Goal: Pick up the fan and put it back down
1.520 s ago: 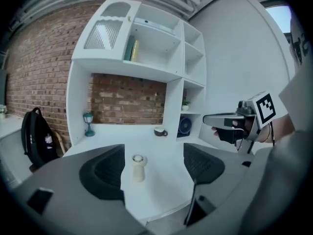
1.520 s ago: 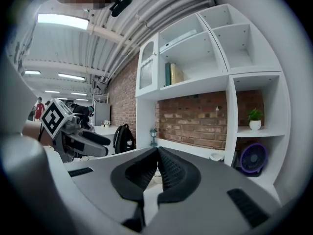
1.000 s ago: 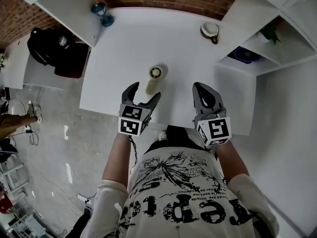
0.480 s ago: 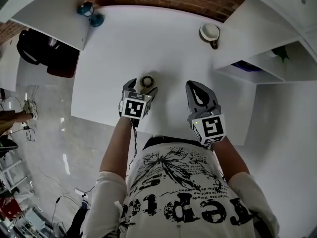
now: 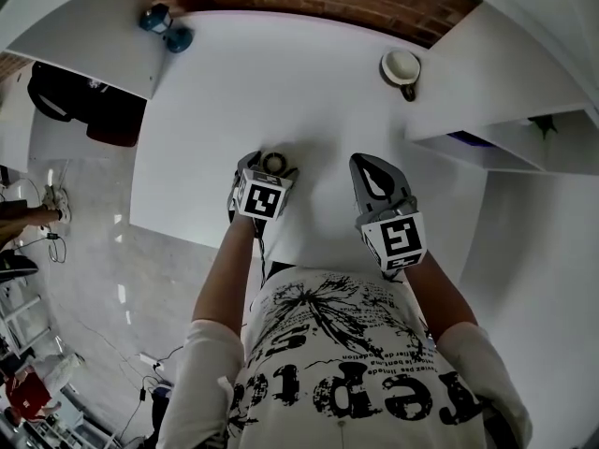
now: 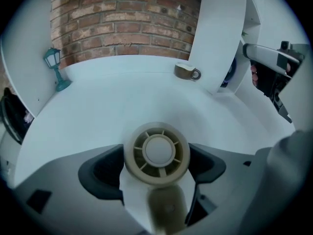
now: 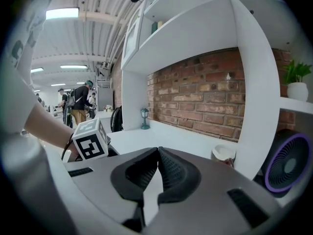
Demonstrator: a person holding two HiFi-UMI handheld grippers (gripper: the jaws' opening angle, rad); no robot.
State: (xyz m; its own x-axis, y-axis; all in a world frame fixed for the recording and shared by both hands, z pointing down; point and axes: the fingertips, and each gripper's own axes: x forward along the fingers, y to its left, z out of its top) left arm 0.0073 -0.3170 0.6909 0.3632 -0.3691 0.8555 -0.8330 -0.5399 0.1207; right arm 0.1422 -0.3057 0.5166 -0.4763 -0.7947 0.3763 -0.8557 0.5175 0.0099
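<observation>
White desk [image 5: 281,82] holds mug [image 5: 401,66], lantern [image 5: 167,26]; left tongs [image 5: 269,167], just widening, straddle fan [image 6: 156,152]; right tongs [image 7: 157,153] pinched

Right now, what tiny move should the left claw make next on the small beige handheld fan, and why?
Probably close the left gripper on the small beige handheld fan: its jaws have just been opening and now flank the fan's round head without gripping it.

Left tongs [image 5: 270,168] point steeply down, jaws just opened wide either side of the fan head [image 6: 156,151]. Right tongs [image 5: 372,168] hang nearly level alongside, jaws together, empty.
</observation>
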